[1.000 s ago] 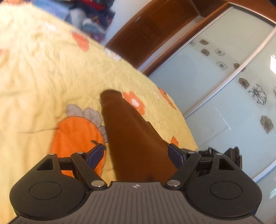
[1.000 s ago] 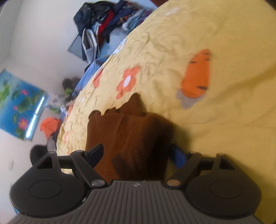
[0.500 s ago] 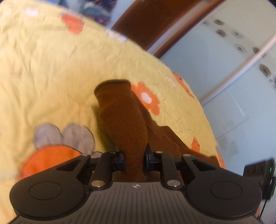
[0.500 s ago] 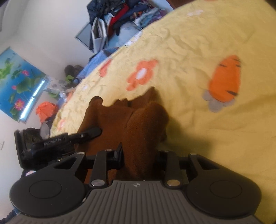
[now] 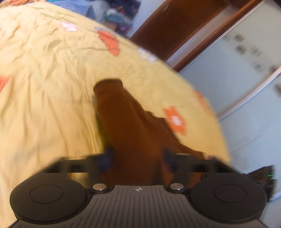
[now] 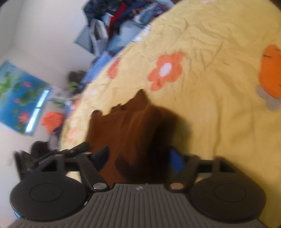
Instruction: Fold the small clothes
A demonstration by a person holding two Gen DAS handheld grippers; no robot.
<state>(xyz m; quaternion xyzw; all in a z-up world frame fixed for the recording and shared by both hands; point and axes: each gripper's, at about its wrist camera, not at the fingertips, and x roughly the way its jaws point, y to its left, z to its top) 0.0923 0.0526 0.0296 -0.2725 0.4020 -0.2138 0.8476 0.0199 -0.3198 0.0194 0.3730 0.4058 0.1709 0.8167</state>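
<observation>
Left wrist view: a brown knitted garment lies on the yellow bedspread of a bed printed with orange flowers. A narrow tube of it, with a rounded cuff-like end, runs away from the camera, and a wider, rumpled part spreads off to the right beside an orange flower. The picture is blurred, so the knit's texture is hard to read. The left tongs stand open, their blue-padded fingers spread to either side of the near end of the tube; the cloth passes between them and I cannot tell whether either pad touches it. A white wardrobe door and dark wood trim lie beyond the bed's edge.

Right wrist view: the same brown garment shows as a bunched heap with ragged points at its far edge, darker and shadowed on its right side. It lies on the yellow bedspread, just below an orange flower. The right tongs are open as well, fingers wide apart with the near part of the heap between them. The other tool is visible at the left, beside the garment. A pile of clothes lies past the bed.
</observation>
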